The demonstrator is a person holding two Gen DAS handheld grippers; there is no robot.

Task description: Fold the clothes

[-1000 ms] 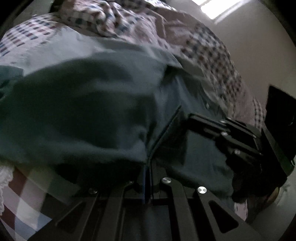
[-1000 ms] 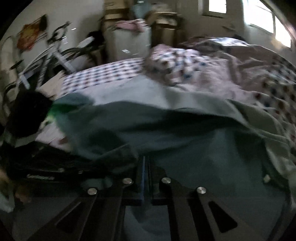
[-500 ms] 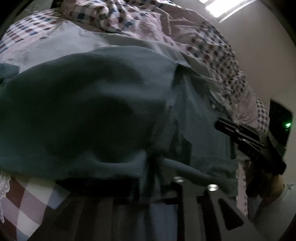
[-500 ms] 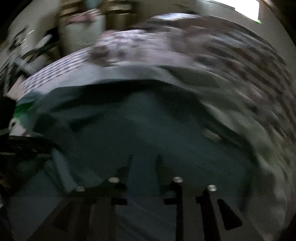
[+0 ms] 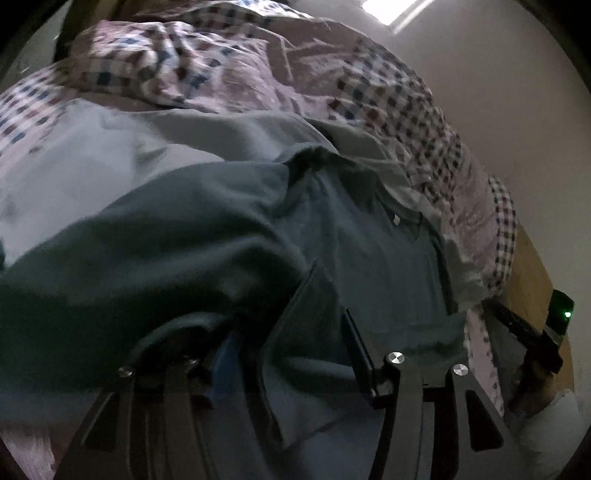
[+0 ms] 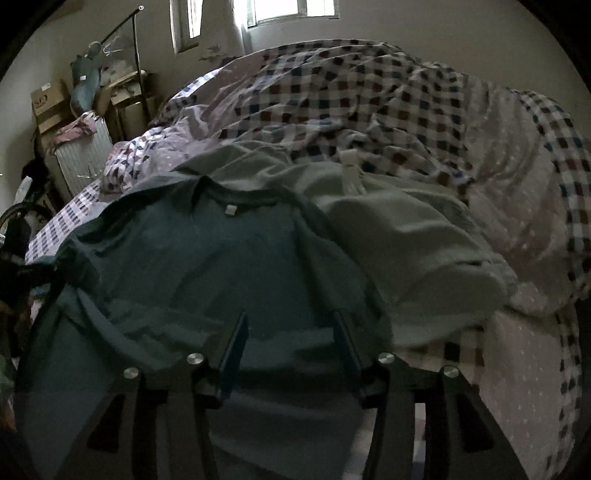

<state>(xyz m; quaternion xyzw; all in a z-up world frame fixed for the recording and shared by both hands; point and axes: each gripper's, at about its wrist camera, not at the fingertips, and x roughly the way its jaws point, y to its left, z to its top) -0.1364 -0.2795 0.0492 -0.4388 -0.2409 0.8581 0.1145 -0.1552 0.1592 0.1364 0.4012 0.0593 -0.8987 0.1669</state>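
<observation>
Bed, checked sheet [image 6: 59, 225], pink/white w/ dark squares, runs to left edge. Checked quilt [image 6: 369, 107], rumpled, heaped across far side of bed; pale dotted underside shows at right. Same quilt in left wrist view [image 5: 229, 74], bunched at top. Window [image 6: 291, 9] in back wall, bright. Second narrow window [image 6: 184, 22] just left of it. Cardboard boxes [image 6: 48, 103] stacked in far left corner. White slatted basket [image 6: 83, 155] beside bed, pink cloth [image 6: 75, 129] on top. Metal rack pole [image 6: 136, 48] w/ hanger, upright behind boxes. Curved dark rim [image 6: 22, 212] at far left, maybe wheel, can't tell.
</observation>
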